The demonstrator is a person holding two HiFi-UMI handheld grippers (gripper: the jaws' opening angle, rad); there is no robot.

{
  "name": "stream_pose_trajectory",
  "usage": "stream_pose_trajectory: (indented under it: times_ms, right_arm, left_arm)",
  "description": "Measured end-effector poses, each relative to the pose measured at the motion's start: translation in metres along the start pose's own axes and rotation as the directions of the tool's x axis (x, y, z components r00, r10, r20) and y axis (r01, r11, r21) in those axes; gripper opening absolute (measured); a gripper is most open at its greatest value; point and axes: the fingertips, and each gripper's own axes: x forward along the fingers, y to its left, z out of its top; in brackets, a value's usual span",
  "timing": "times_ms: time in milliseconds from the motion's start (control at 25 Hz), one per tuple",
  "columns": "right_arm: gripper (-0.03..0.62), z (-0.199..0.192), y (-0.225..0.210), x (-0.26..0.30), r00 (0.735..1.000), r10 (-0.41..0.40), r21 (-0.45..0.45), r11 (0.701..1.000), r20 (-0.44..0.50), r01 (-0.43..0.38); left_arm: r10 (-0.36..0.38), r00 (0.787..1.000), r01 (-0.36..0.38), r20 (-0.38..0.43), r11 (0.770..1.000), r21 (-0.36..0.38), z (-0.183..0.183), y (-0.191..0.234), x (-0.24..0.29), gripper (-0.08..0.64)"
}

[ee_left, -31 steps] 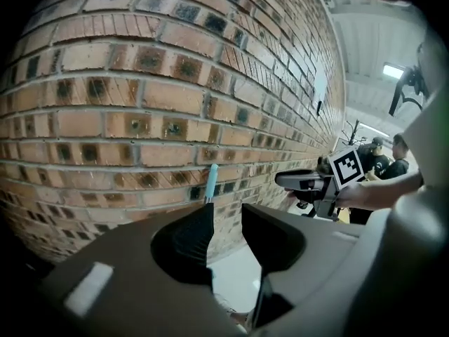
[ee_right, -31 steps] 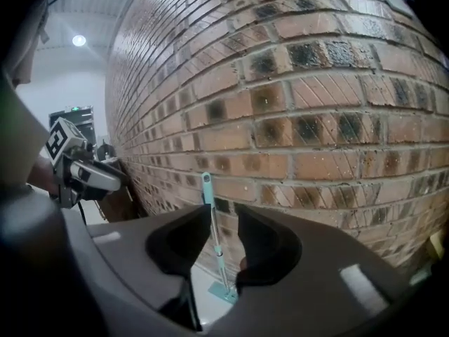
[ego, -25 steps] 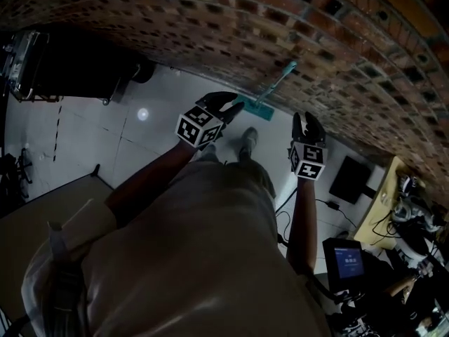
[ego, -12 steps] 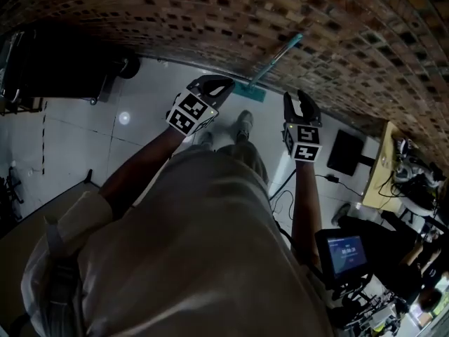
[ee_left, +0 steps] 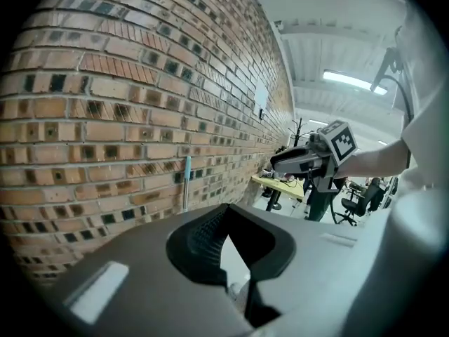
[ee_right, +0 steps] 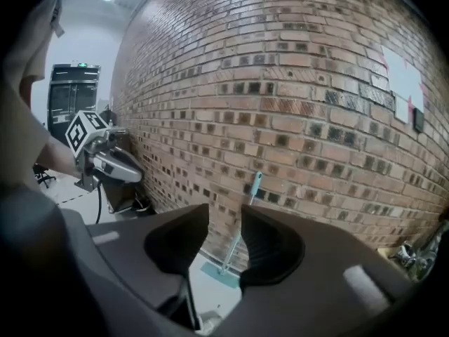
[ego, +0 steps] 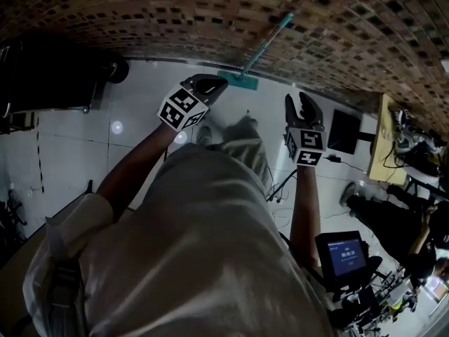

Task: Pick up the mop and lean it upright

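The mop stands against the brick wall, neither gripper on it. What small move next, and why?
Probably just lower both grippers, away from the mop: it already leans upright on the brick wall, head on the floor. The left gripper is shut and empty; the right gripper, whose jaws have just been opening, holds nothing either.

At upper centre, the teal flat-headed mop with its pale teal pole [ego: 238, 81] stands out against the red-brown brick wall [ego: 175, 20], which is speckled with darker bricks. Below it is the glossy white tiled floor [ego: 133, 114]. My dark grey left gripper [ego: 219, 84] and right gripper [ego: 300, 101] carry black-and-white square-patterned cubes.
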Motion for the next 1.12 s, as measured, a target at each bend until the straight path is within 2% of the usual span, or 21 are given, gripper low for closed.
stream_pose_trajectory:
  times_ms: [240,480,640,800,920,1120]
  right_arm:
    - [0.141,-0.02,-0.025,-0.026,0.998,-0.062,0.064,0.996,0.02,0.061]
    - [0.14,-0.005,-0.05,-0.063,0.98,-0.134,0.077,0.989,0.149,0.124]
    - [0.14,-0.013,-0.061,-0.087,0.976,-0.135,0.089,0.989,0.17,0.121]
    - [0.136,-0.035,-0.068,-0.1,0.982,-0.125,0.095,0.989,0.143,0.112]
    - [0.08,-0.046,-0.071,-0.114,0.985,-0.11,0.063,0.993,0.135,0.102]
    - [0.071,-0.066,-0.082,-0.133,0.985,-0.105,0.068,0.993,0.136,0.097]
  left_arm:
    - [-0.014,0.999,0.014,-0.034,1.0,-0.009,-0.017,-0.016,-0.011,0.02]
    - [0.023,0.996,-0.026,-0.087,0.999,-0.03,-0.025,-0.026,-0.004,0.02]
    - [0.025,0.995,-0.028,-0.093,0.999,-0.038,-0.018,-0.053,0.009,0.02]
    - [0.017,0.993,-0.023,-0.118,0.999,-0.048,-0.023,-0.081,0.023,0.02]
    - [0.006,0.989,-0.013,-0.145,0.999,-0.048,-0.029,-0.102,0.034,0.02]
    - [-0.007,0.982,0.002,-0.191,1.0,-0.025,-0.035,-0.138,0.055,0.02]
